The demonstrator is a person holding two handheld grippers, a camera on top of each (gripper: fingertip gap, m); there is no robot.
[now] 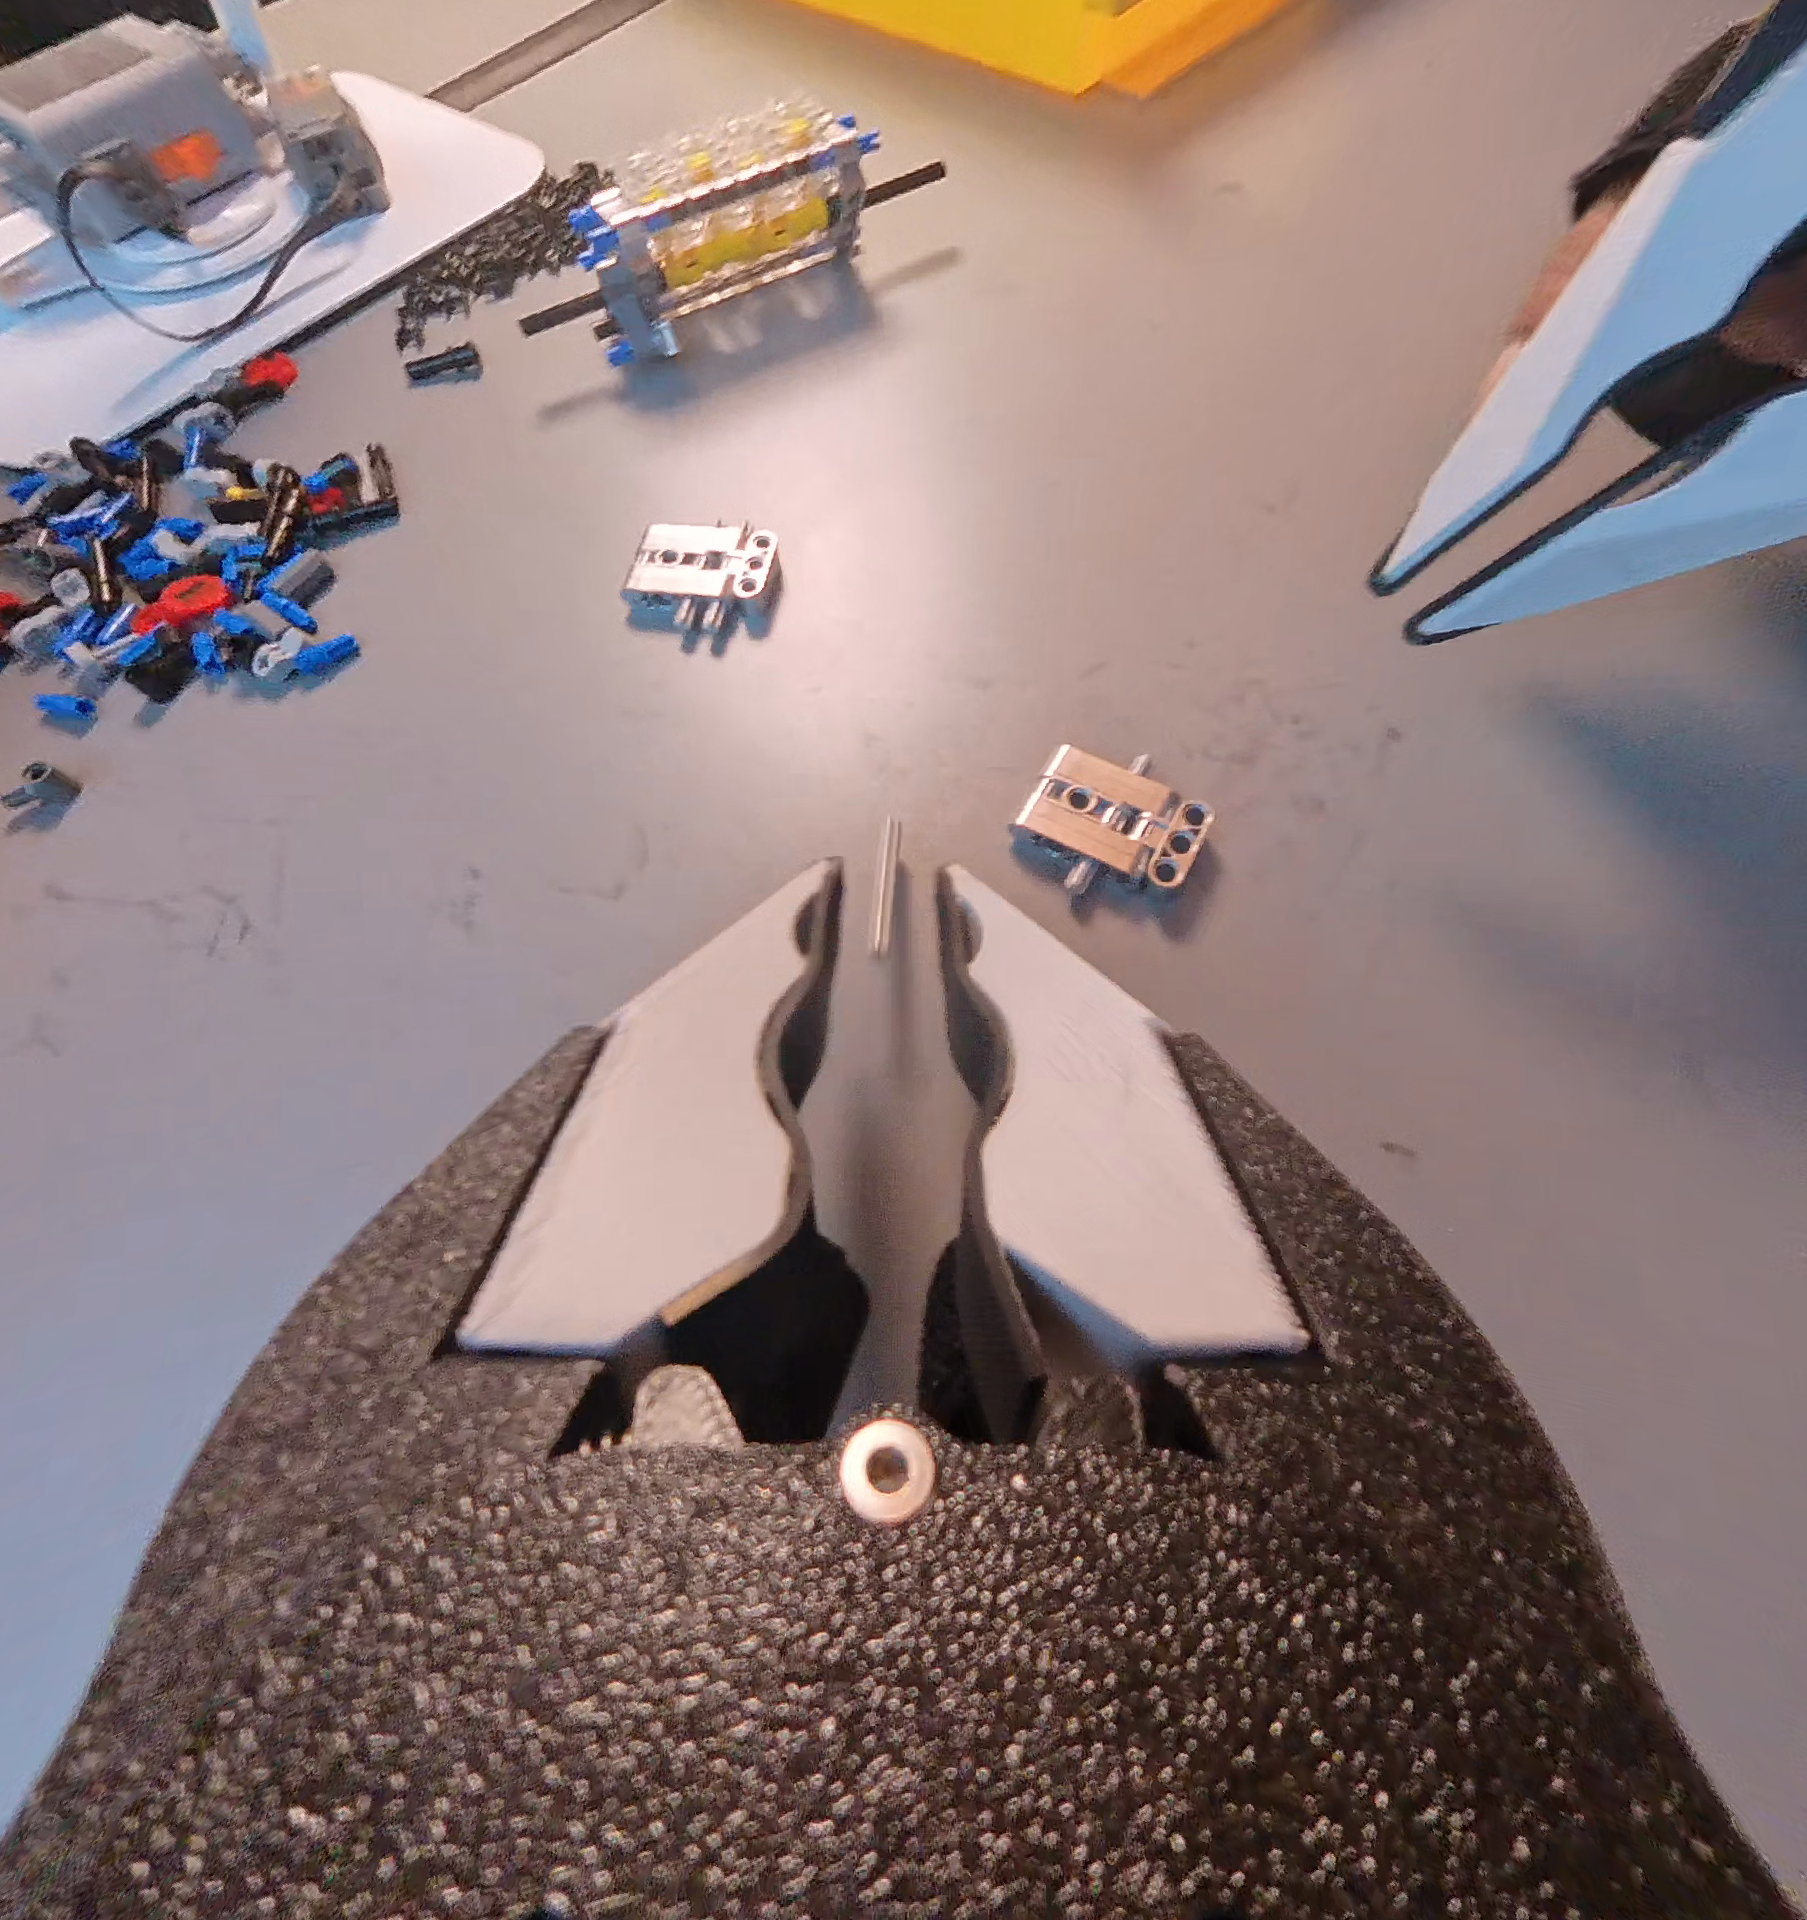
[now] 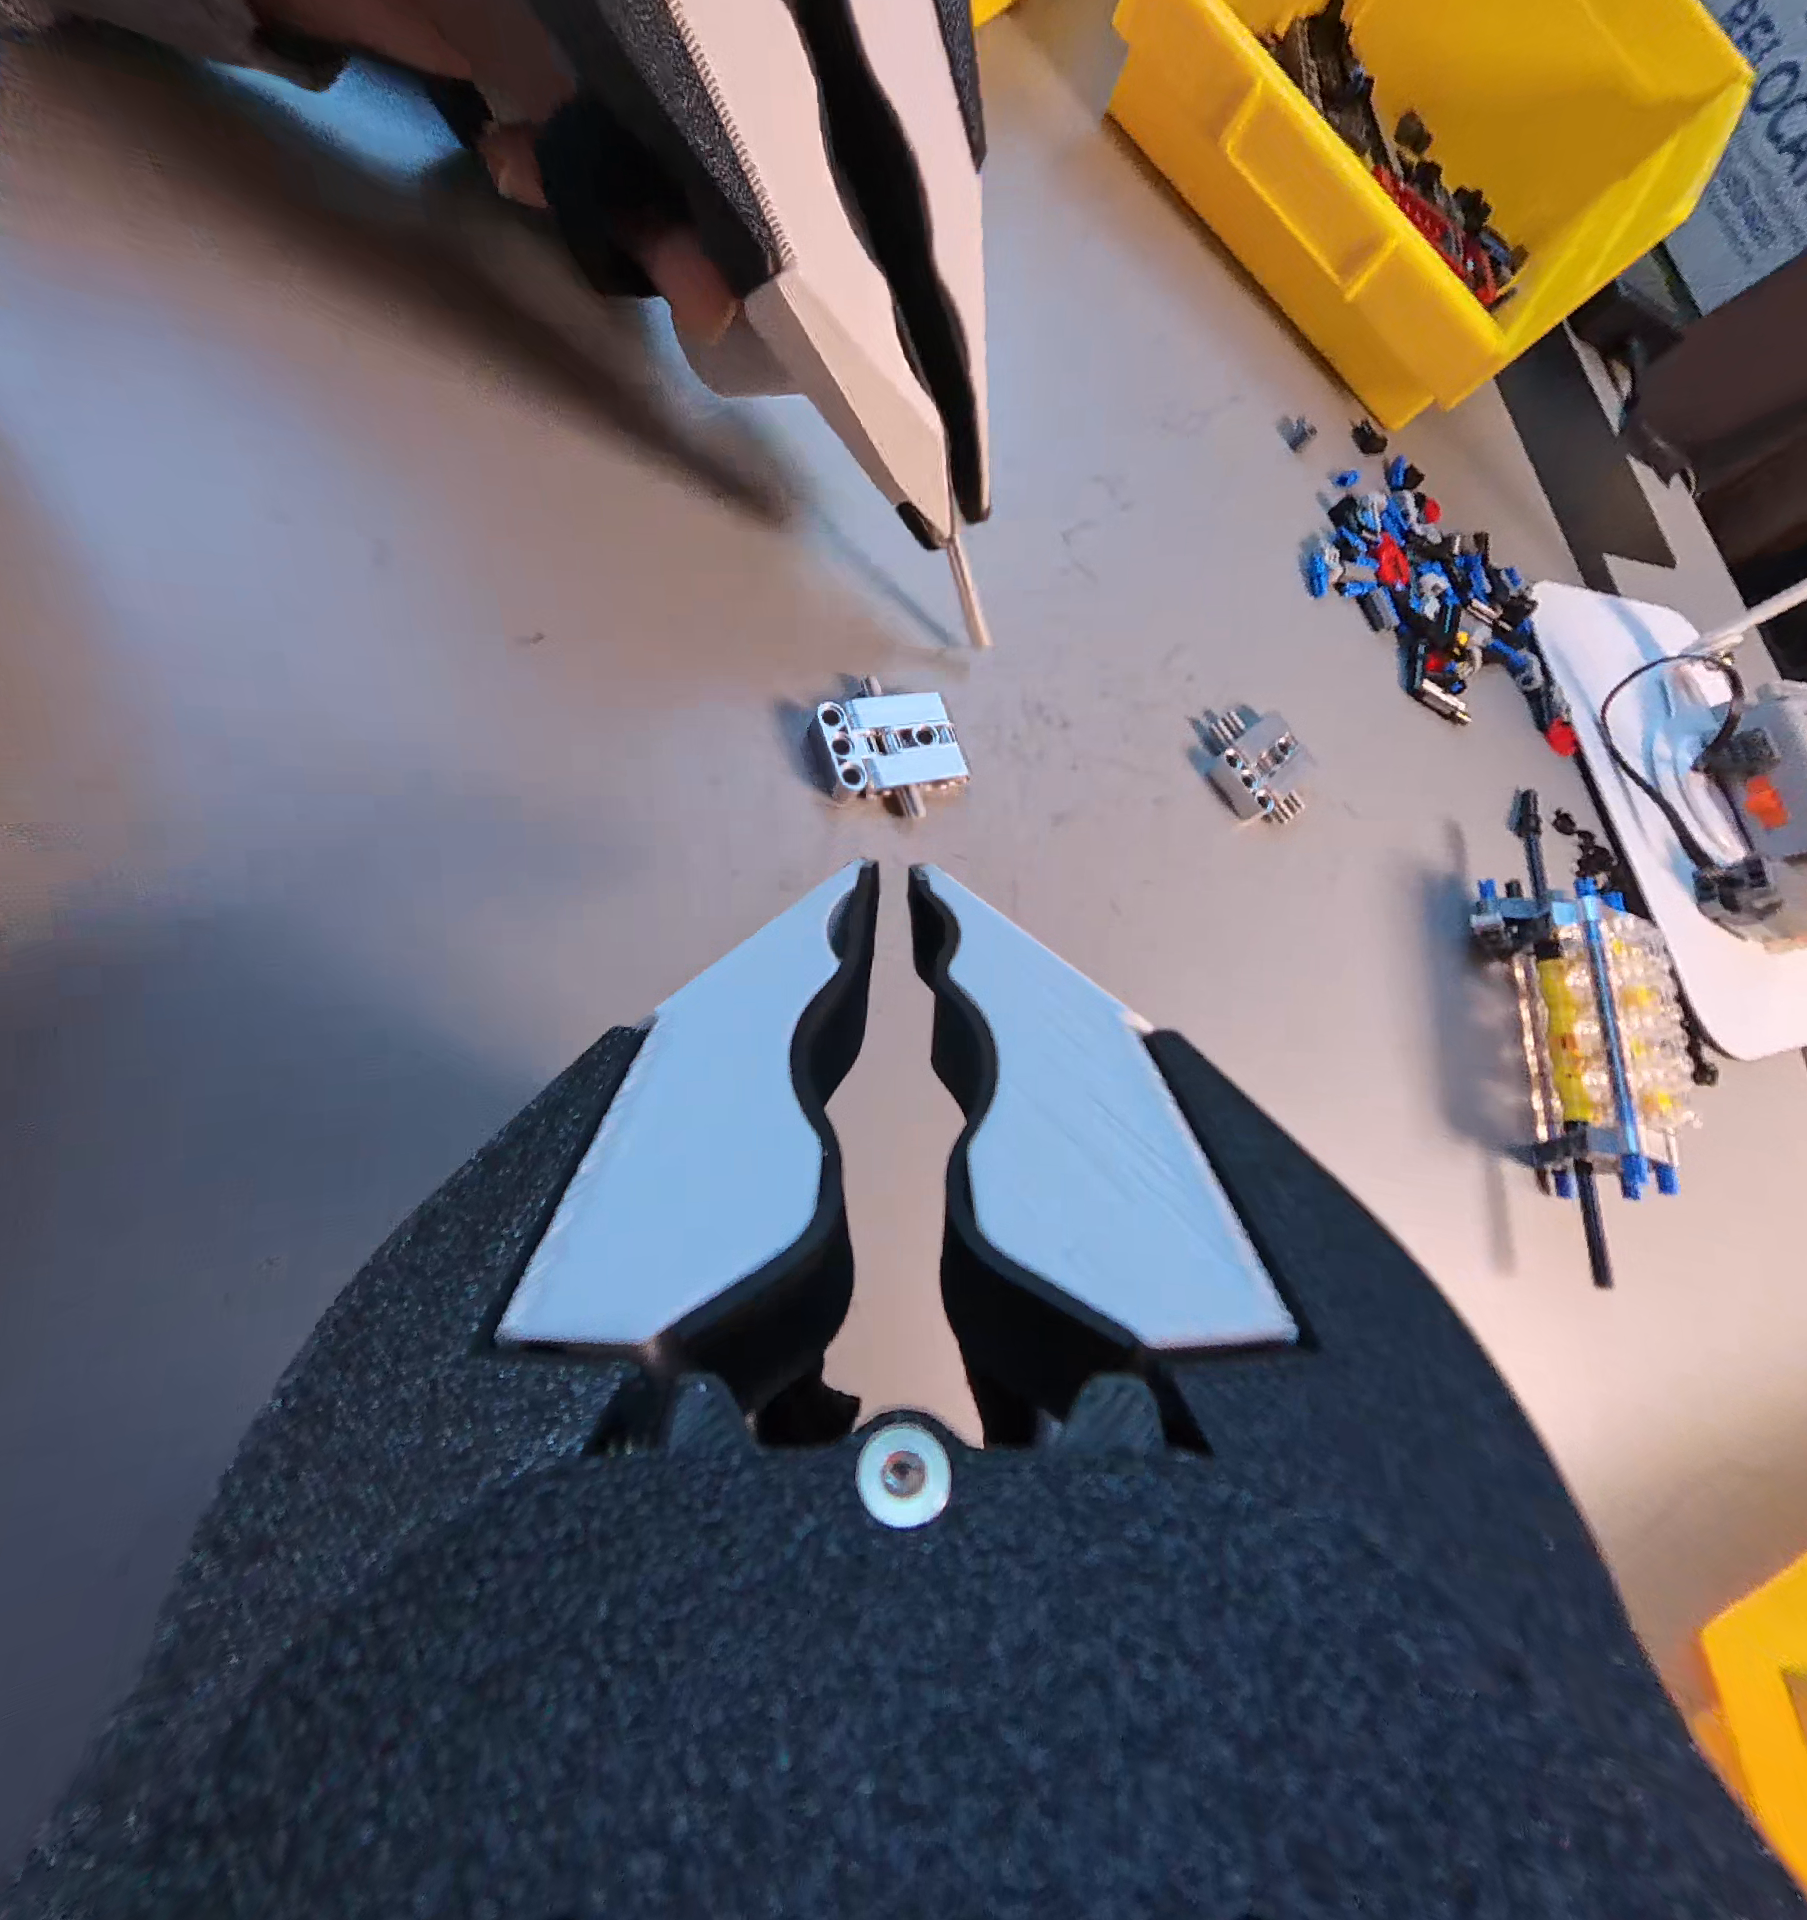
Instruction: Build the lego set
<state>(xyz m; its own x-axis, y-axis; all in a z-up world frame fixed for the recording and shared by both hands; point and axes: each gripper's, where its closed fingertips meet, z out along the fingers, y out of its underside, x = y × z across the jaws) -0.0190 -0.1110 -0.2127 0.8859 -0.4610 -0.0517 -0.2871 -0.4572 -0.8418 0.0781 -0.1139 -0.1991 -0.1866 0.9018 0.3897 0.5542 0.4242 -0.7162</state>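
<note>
My left gripper (image 1: 888,873) is shut on a thin grey axle rod (image 1: 884,883) that sticks out past its tips. In the right wrist view the left gripper (image 2: 946,520) points down with the rod (image 2: 966,592) near the table, just beyond a small grey brick assembly (image 2: 894,748). That assembly lies right of my left fingertips (image 1: 1112,821). My right gripper (image 2: 891,871) is shut and empty, hovering just short of the same assembly. It also shows at the right edge of the left wrist view (image 1: 1398,608). A second small grey assembly (image 1: 707,571) (image 2: 1252,774) lies farther off.
On the grey table (image 1: 1294,1039) are a clear-and-yellow block assembly with a black axle (image 1: 733,239) (image 2: 1595,1049), a pile of small blue, black and red pieces (image 1: 151,571) (image 2: 1418,592), a grey motor unit on a white plate (image 1: 151,156) (image 2: 1782,821), and a yellow bin (image 2: 1398,187). My hands' fingertips stand some 11 centimeters from each other.
</note>
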